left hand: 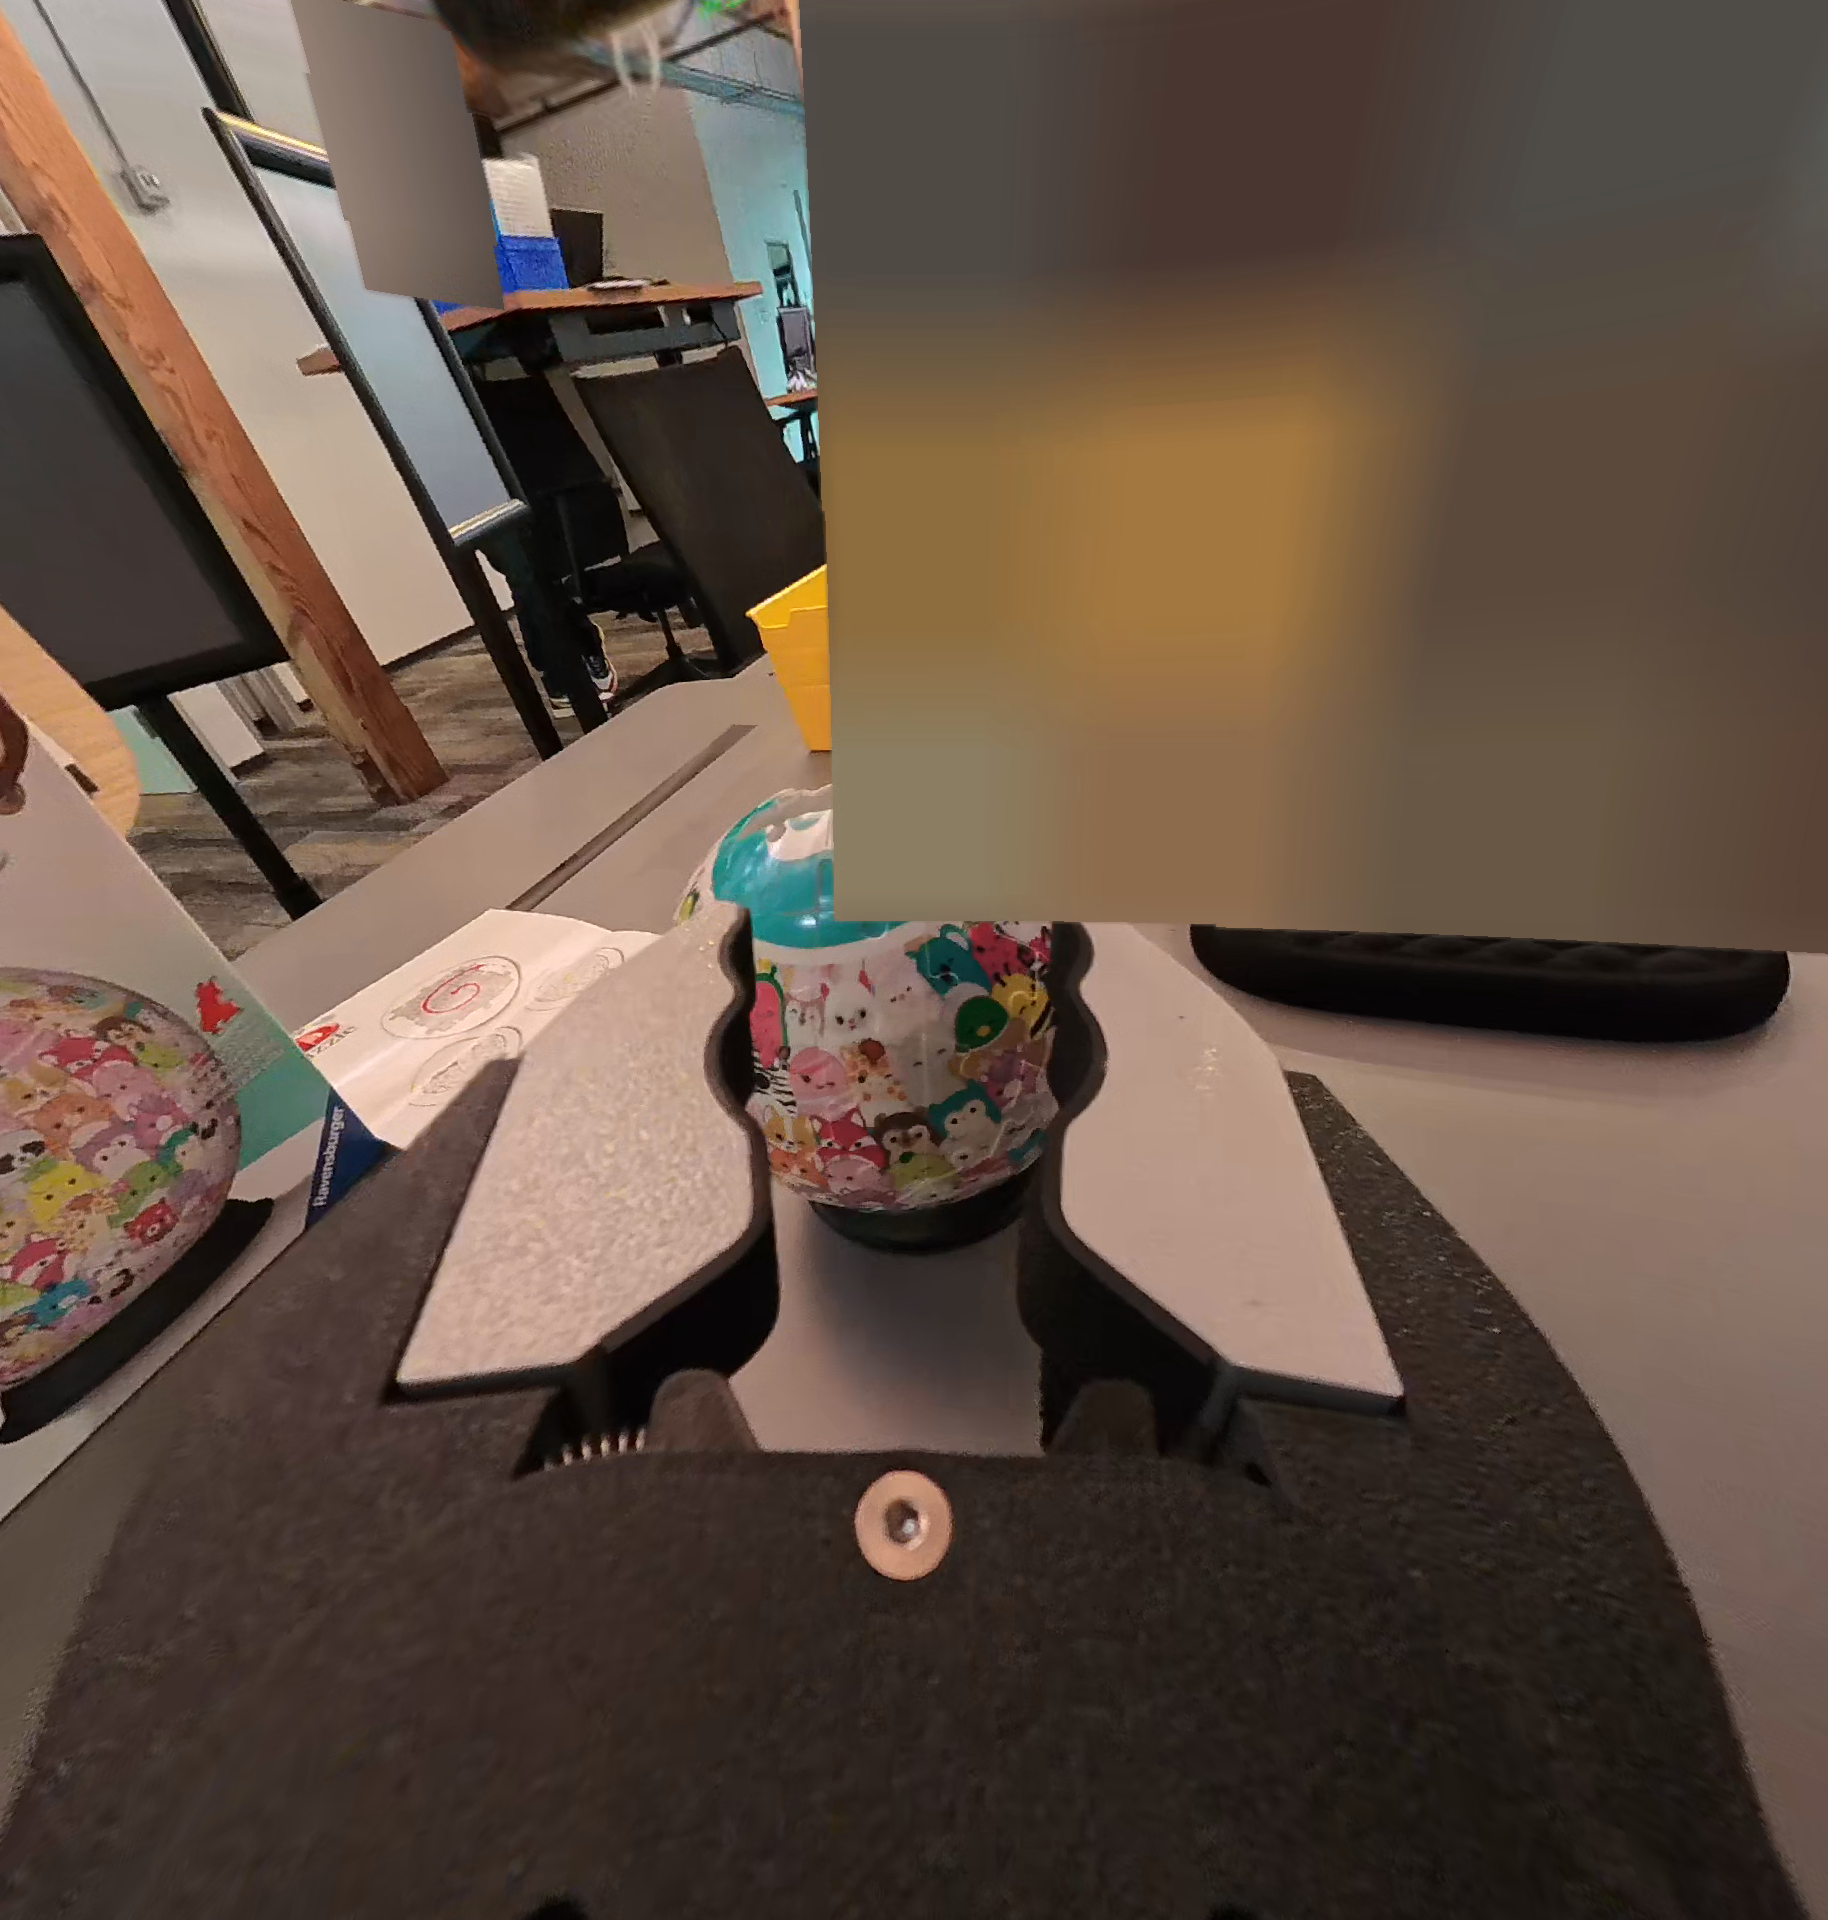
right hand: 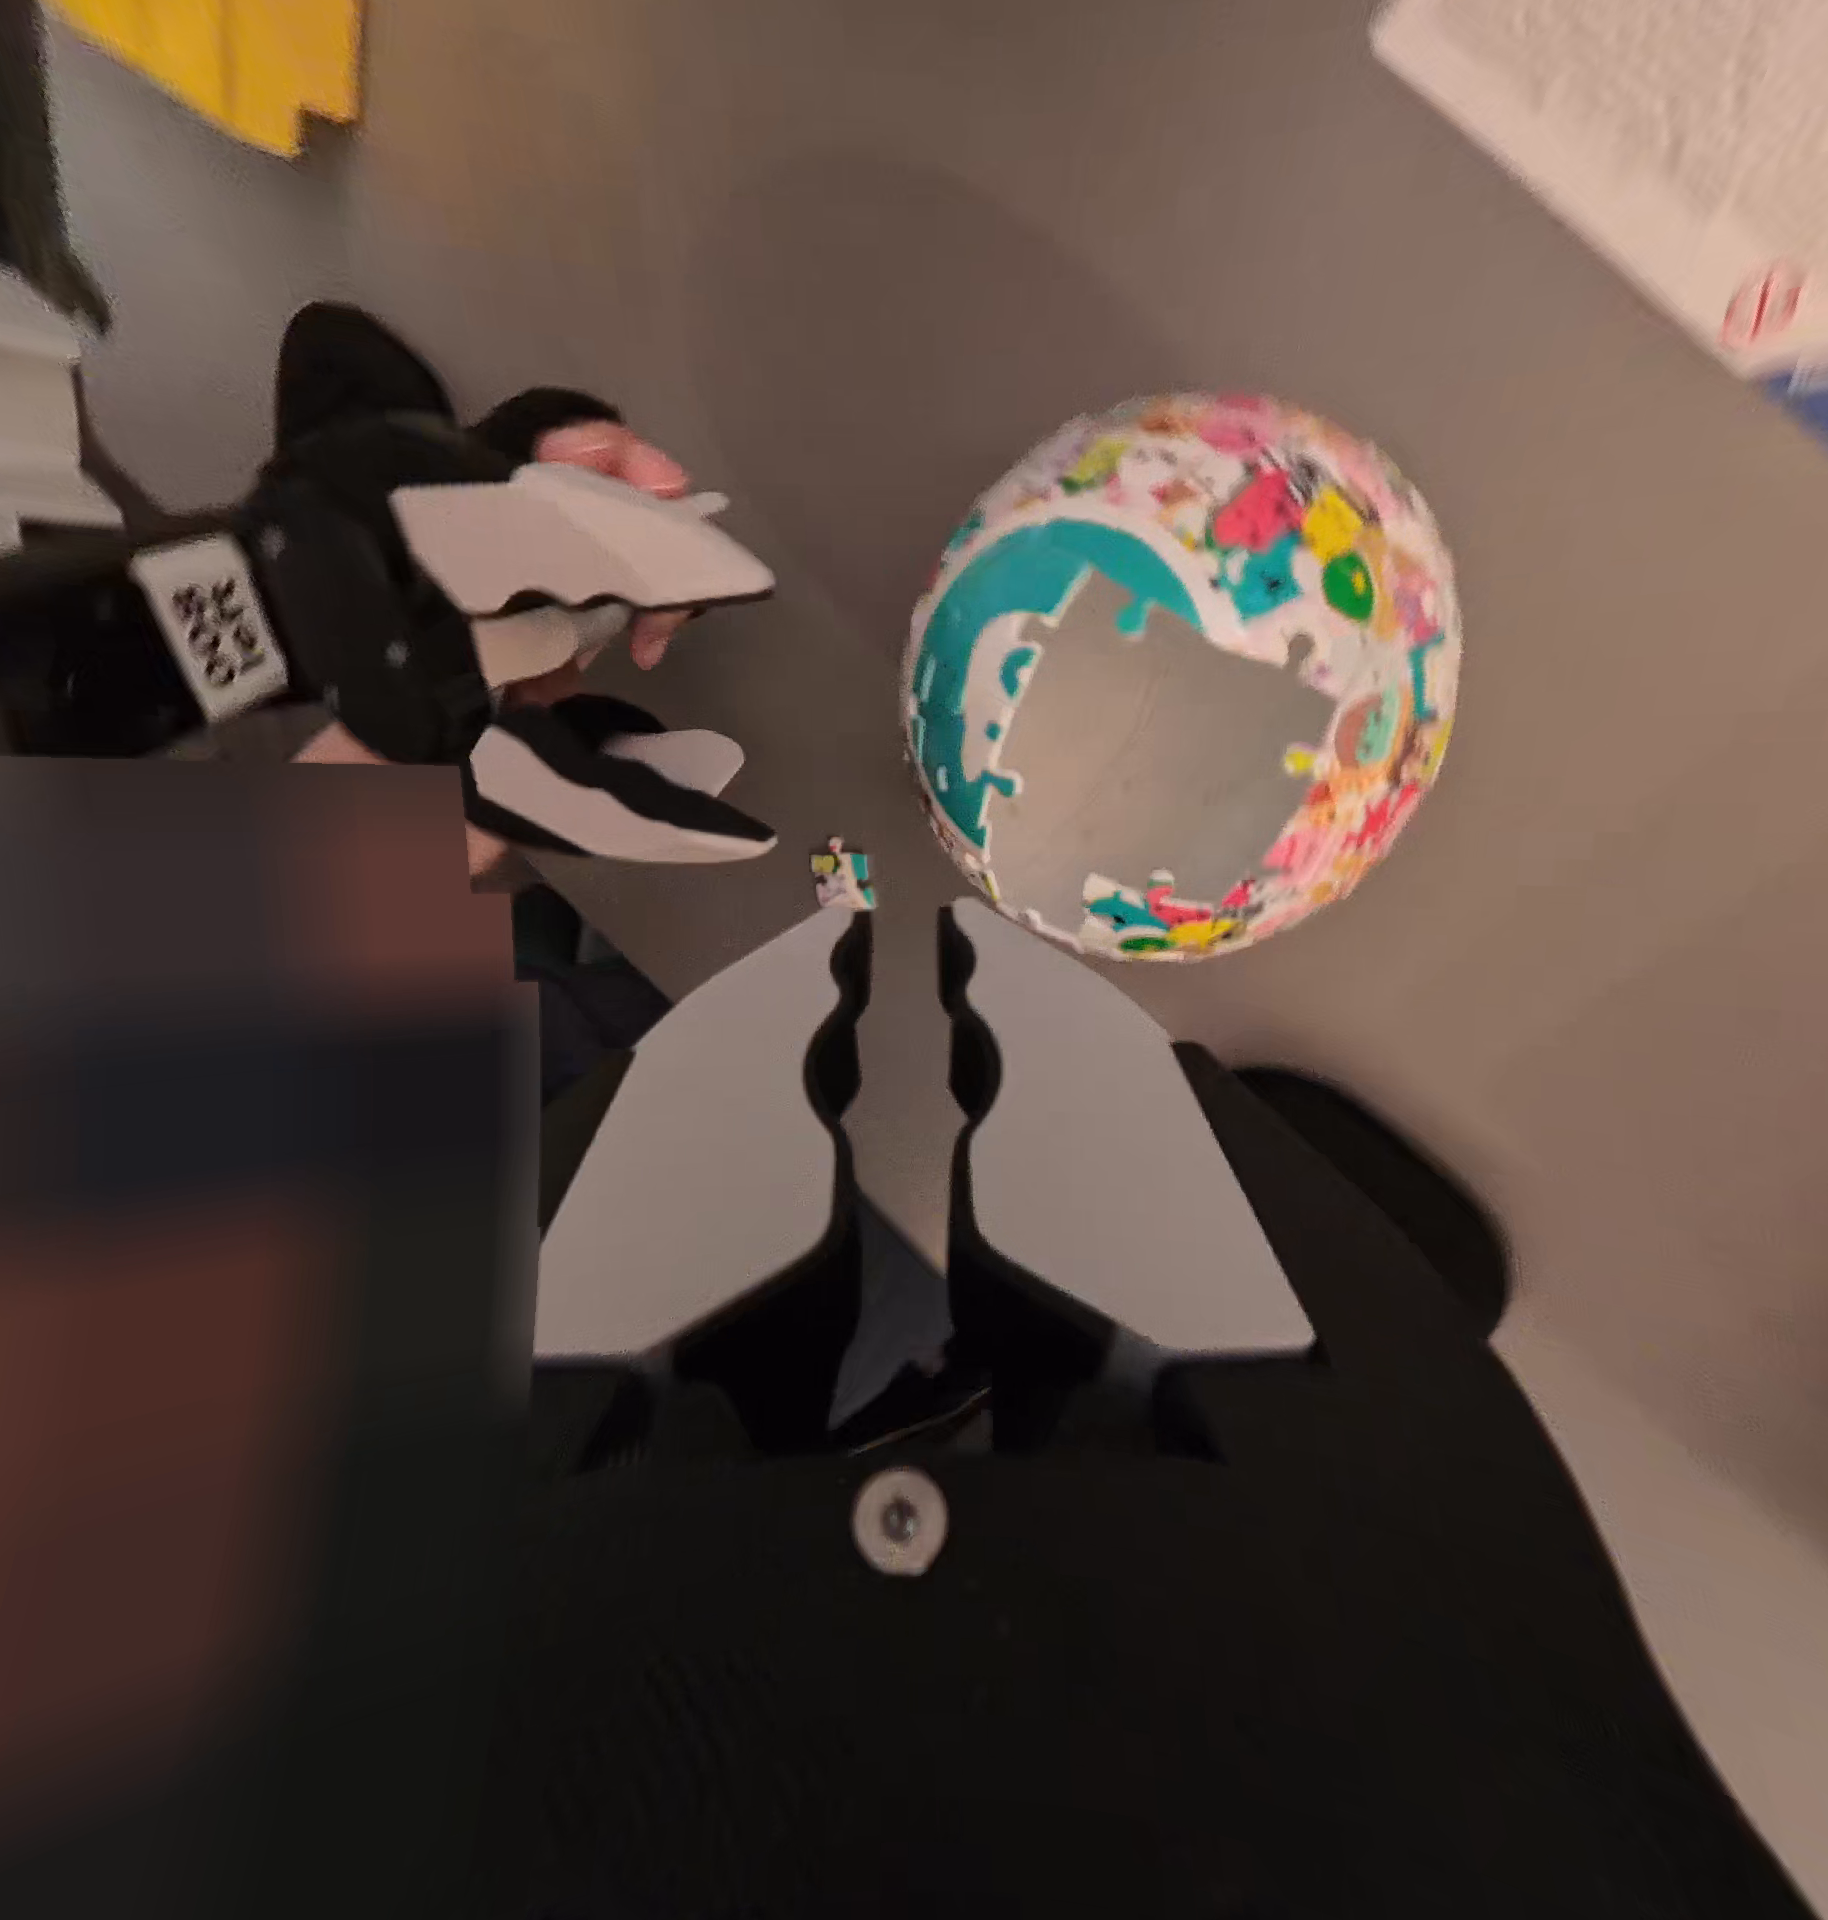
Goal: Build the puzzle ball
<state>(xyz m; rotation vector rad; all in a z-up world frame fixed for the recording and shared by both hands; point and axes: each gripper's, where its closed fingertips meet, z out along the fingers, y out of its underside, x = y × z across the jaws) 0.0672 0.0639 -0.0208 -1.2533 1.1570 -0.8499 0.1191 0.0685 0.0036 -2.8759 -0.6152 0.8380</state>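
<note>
- The puzzle ball (left hand: pixel 894 1070) stands on its dark base (left hand: pixel 910 1221) on the grey table (left hand: pixel 1616 1195), most of its shell built, with a ragged hole (right hand: pixel 1138 748) left near the top beside the teal patch.
- The left gripper (left hand: pixel 899 997) faces the ball head-on from the near side. Its jaws stand wide apart, one finger on each flank of the ball, and I cannot tell whether the pads touch the shell or only bracket it.
- The right gripper (right hand: pixel 905 930) looks down from above. Its jaws are nearly together with a narrow gap between them, and nothing sits in that gap.
- A small loose puzzle piece (right hand: pixel 843 880) shows just beyond the right gripper's left fingertip; blur keeps me from saying whether it rests on the table or touches the finger.
- The relation that matters, as I judge it: the piece lies just ahead and a shade left of the right gripper's tips, while the hole lies ahead and to the right, close by. The right gripper is clearly nearer to the piece than the left one.
- The piece is too small and squarish to show a long axis.
- A yellow bin (left hand: pixel 794 655) sits far back on the table, and the puzzle box (left hand: pixel 89 1143) and an instruction sheet (left hand: pixel 474 997) lie to the left.
</note>
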